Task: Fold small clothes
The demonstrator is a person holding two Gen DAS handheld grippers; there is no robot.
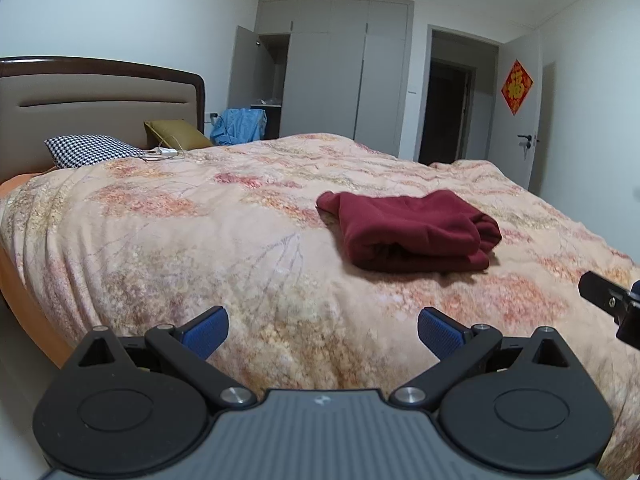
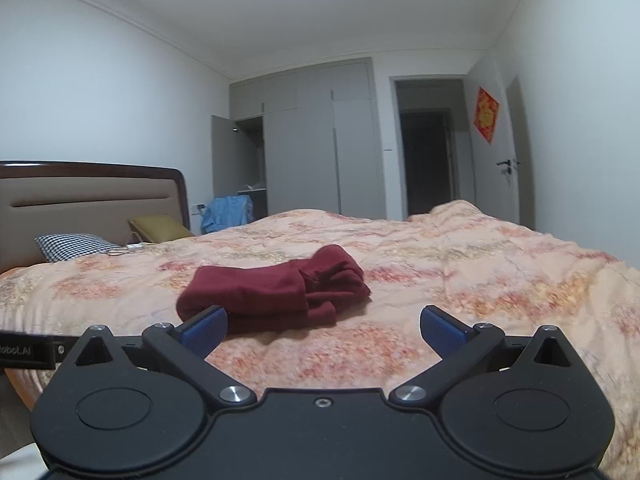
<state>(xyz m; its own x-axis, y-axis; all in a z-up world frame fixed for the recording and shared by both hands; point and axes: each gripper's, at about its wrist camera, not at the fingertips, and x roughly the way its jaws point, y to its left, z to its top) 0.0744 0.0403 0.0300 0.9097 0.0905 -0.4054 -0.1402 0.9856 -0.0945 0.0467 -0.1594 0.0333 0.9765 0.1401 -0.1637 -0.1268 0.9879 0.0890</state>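
1. Dark red garment [image 1: 412,232] lies folded in a thick bundle on the bed's floral quilt [image 1: 200,240], mid-bed, nearer the foot end.
2. Long axis runs roughly across the left wrist view; layered open ends point right, toward the door side, rounded fold faces the headboard [image 1: 100,100].
3. In the right wrist view the garment [image 2: 272,292] sits just past the right claw's left blue pad.
4. Left claw [image 1: 323,330]: fingers wide apart, empty, above quilt, short of the garment.
5. Right claw [image 2: 323,330]: fingers wide apart, empty.
6. Checked pillow [image 1: 88,150] and olive cushion [image 1: 176,134] by the headboard, well apart from the garment.
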